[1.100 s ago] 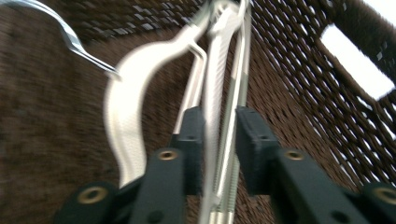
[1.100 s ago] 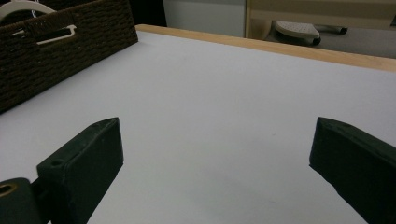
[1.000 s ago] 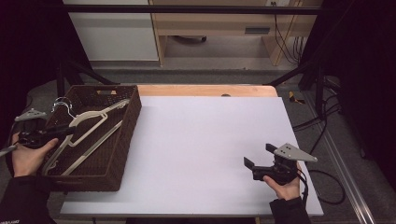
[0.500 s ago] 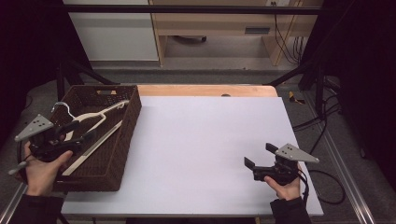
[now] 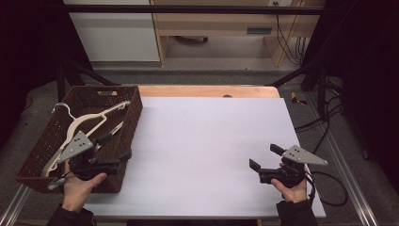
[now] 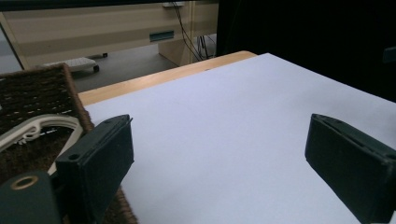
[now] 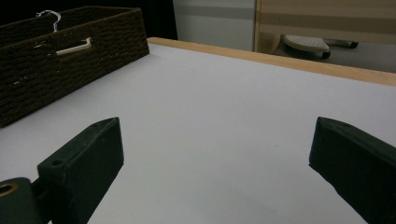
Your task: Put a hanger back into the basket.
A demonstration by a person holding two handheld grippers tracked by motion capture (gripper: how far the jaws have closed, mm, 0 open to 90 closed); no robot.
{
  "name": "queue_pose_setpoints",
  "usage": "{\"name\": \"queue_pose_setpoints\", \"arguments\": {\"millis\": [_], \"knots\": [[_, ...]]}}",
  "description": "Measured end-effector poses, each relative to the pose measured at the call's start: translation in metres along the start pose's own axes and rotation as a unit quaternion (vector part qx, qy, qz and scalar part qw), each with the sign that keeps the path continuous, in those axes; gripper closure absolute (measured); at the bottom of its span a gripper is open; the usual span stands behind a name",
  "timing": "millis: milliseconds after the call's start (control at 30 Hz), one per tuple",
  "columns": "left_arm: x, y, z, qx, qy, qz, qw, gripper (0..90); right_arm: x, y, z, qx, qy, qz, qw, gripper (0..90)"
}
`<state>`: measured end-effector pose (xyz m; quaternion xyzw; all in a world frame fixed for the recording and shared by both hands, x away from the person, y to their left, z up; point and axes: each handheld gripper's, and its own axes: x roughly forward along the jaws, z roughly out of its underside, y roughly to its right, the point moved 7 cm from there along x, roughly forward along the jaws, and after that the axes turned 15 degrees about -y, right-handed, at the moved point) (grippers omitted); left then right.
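Left gripper (image 5: 115,147) hangs over the near right corner of the basket (image 5: 123,162), and its jaws have just been opening — they stand wide now with nothing between them, white tabletop showing through the gap in the left gripper view. Right gripper (image 5: 263,157) rests low on the table (image 5: 202,141) near its right front edge, jaws spread as well, empty. So where do we stand? The hangers (image 5: 89,123) lie inside the basket, cream-coloured, at least two of them stacked loosely, and neither tool has a grip on one. I'd judge the putting-away looks done: the table carries nothing else to collect. As for the lie of them, the long bars run diagonally, from the near left of the basket up toward its far right corner, while a metal hook (image 5: 61,109) curls out at the far left, pointing away from the person.
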<state>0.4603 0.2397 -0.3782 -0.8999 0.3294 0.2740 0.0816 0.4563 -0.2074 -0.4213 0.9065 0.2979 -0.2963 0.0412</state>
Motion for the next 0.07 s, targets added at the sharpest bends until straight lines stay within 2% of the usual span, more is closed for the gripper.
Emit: {"name": "queue_pose_setpoints", "arguments": {"millis": [67], "knots": [[0.0045, 0.0055, 0.0017, 0.0, 0.0, 0.007, 1.0, 7.4, -0.0019, 0.0009, 0.0004, -0.001, -0.002, -0.003, 1.0, 3.8]]}}
